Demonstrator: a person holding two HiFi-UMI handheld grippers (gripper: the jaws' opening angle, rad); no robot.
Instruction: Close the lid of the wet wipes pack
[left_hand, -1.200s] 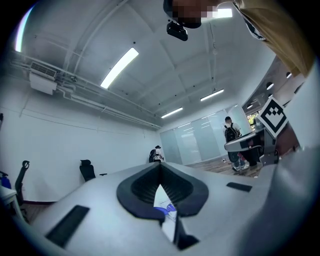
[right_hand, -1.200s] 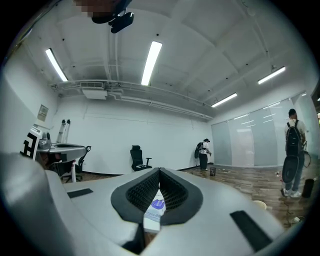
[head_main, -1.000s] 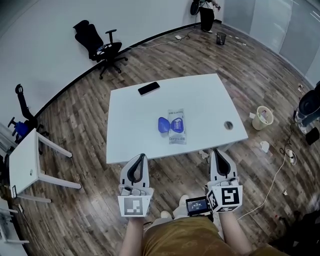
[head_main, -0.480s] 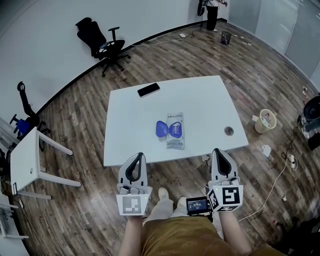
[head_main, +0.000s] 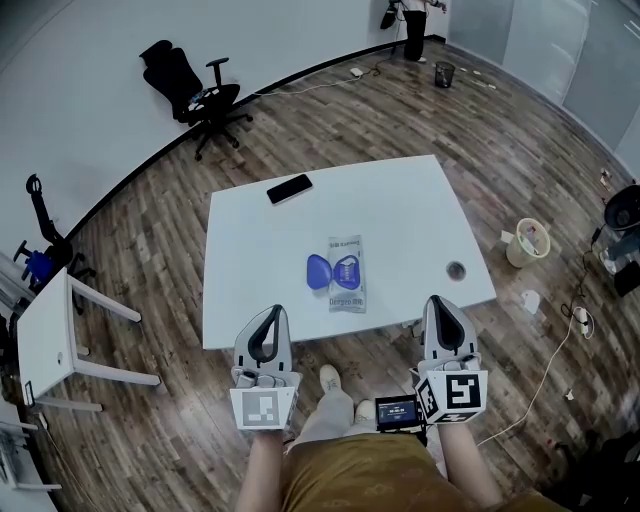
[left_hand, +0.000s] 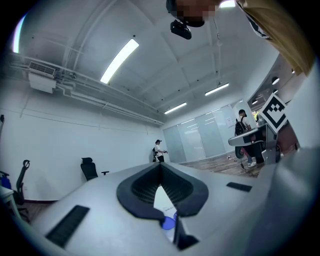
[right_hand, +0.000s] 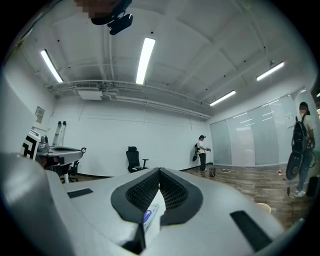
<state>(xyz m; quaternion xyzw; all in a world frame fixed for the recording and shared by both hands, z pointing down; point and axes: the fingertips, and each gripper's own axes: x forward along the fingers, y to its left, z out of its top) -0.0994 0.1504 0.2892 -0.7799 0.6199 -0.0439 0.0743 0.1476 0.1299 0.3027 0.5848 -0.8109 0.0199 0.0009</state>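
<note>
The wet wipes pack (head_main: 348, 275) lies flat near the middle of the white table (head_main: 400, 210), and its blue lid (head_main: 319, 270) is flipped open to the left. Both grippers hang low in front of the table's near edge, off the table. My left gripper (head_main: 272, 311) is shut and empty, short of the pack and to its left. My right gripper (head_main: 441, 300) is shut and empty, to the pack's right. Through the gap behind the closed tips, the left gripper view shows the pack (left_hand: 162, 202) with its blue lid (left_hand: 168, 223). The right gripper view shows the pack (right_hand: 152, 212).
A black phone (head_main: 289, 188) lies at the table's far left. A round cable hole (head_main: 456, 269) is near the right edge. An office chair (head_main: 195, 90) stands far left, a small white table (head_main: 45, 335) at the left, a waste bin (head_main: 527, 241) at the right.
The table and pack have drifted slightly left and nearer in the head view. Both grippers stay shut in the same spots low in the frame.
</note>
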